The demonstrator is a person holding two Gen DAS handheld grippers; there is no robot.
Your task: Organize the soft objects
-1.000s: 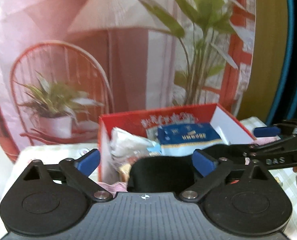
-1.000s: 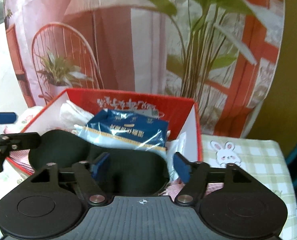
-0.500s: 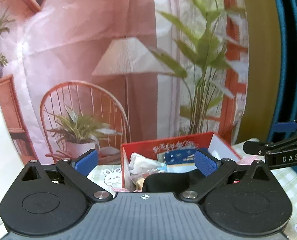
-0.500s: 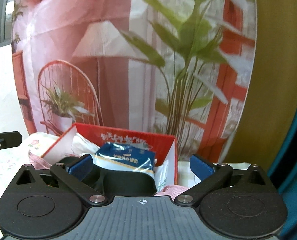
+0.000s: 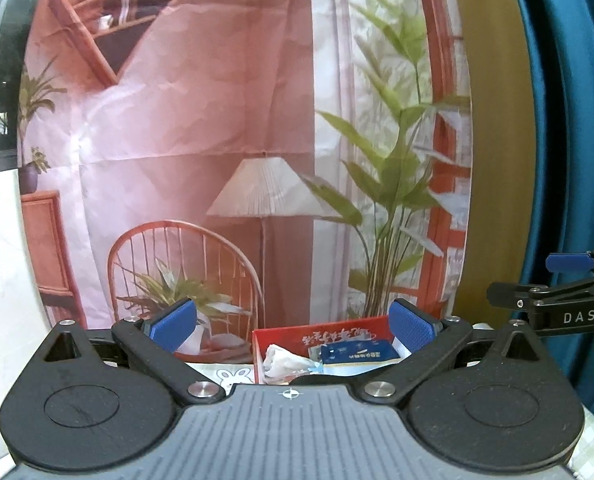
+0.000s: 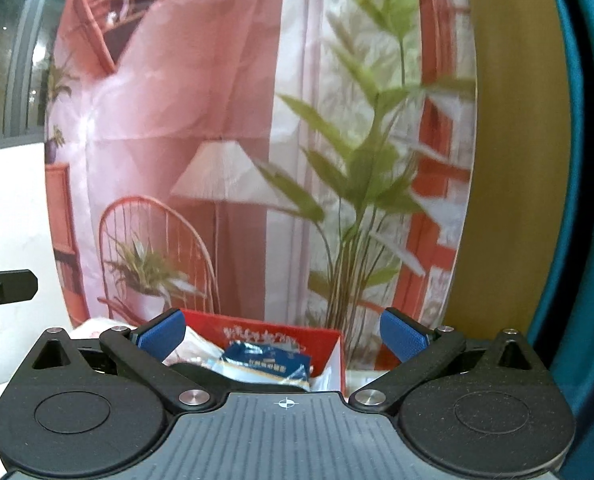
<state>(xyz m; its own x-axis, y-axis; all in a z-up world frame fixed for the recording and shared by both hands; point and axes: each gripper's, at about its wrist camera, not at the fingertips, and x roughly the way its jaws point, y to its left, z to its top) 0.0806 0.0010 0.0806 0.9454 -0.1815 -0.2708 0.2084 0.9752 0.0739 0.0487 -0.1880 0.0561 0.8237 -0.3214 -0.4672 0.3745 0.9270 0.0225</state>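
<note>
A red cardboard box [image 5: 337, 330] [image 6: 321, 340] stands on the table, low in both wrist views. It holds a blue tissue pack [image 5: 359, 354] [image 6: 265, 362], white crumpled plastic packets [image 5: 279, 356] and a black soft item [image 6: 195, 370] at its near edge. My left gripper [image 5: 293, 322] is open and empty, raised above and behind the box. My right gripper [image 6: 283, 336] is wide open and empty too, also high above the box. The right gripper's finger [image 5: 553, 304] shows at the right edge of the left wrist view.
A printed backdrop [image 5: 237, 140] with a chair, lamp and plant hangs just behind the box. A bunny-pattern checked tablecloth [image 5: 233, 376] covers the table. A blue curtain [image 5: 569, 120] hangs at the right, and a white wall [image 5: 1, 260] at the left.
Both grippers have risen and drawn back from the box, which now sits smaller and lower. The right gripper's jaws widened and left the black soft item in the box.
</note>
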